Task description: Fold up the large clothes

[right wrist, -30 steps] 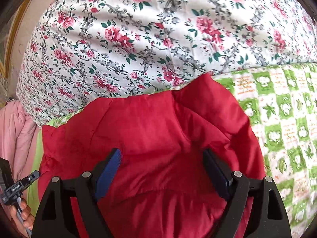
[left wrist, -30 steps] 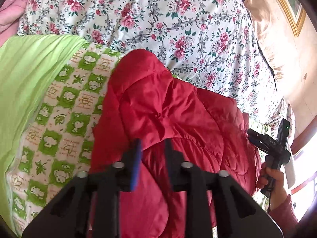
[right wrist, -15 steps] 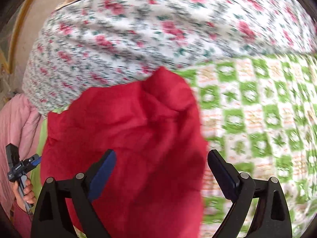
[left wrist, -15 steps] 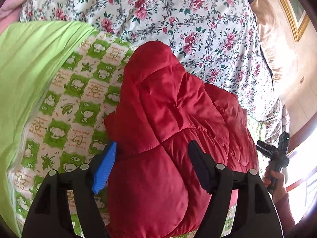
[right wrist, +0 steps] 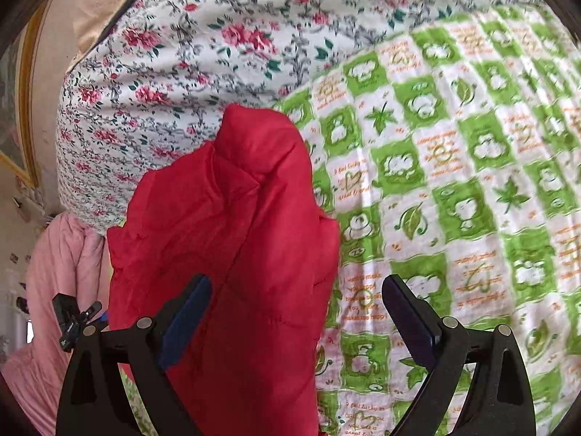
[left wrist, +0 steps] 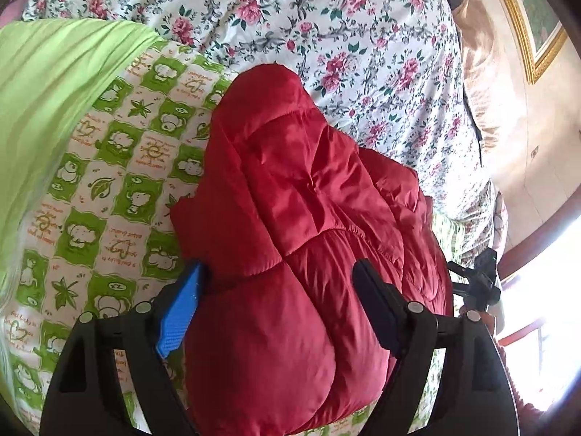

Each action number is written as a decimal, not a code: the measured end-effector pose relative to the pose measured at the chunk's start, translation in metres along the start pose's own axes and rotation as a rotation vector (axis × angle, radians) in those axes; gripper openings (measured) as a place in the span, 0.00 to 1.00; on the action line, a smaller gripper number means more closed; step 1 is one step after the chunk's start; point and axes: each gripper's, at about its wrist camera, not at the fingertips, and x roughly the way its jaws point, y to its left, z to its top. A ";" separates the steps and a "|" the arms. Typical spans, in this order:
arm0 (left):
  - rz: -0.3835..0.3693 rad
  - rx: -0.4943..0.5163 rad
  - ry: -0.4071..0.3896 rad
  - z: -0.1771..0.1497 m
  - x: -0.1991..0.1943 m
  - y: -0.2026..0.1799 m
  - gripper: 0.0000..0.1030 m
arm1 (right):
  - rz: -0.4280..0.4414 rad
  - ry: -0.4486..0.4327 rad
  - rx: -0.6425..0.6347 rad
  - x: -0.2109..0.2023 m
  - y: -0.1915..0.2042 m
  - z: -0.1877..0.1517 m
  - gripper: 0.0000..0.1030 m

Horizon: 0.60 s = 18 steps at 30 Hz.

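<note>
Both jaws wide above red jacket (left wrist: 308, 218)

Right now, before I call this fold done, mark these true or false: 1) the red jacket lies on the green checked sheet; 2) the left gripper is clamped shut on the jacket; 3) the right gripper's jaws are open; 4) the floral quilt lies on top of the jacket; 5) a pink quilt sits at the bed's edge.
1) True: the red jacket lies on the green checked sheet.
2) False: the left gripper has just been opening; its jaws straddle the jacket without clamping.
3) True: the right gripper is open.
4) False: the floral quilt lies beyond the jacket.
5) True: pink quilt.
</note>
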 end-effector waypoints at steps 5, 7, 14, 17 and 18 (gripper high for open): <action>0.007 0.023 0.047 -0.001 0.018 0.000 0.86 | 0.063 0.067 0.032 0.025 -0.010 -0.005 0.98; 0.011 0.035 0.060 0.000 0.026 -0.001 0.95 | 0.080 0.073 0.024 0.029 -0.008 -0.003 1.00; -0.081 -0.035 0.150 -0.001 0.066 0.013 1.00 | 0.141 0.164 -0.033 0.048 0.007 -0.003 1.00; -0.137 -0.044 0.141 -0.003 0.068 0.015 1.00 | 0.146 0.189 -0.057 0.056 0.014 -0.005 1.00; -0.145 -0.036 0.140 -0.003 0.068 0.014 1.00 | 0.150 0.198 -0.063 0.059 0.017 -0.006 1.00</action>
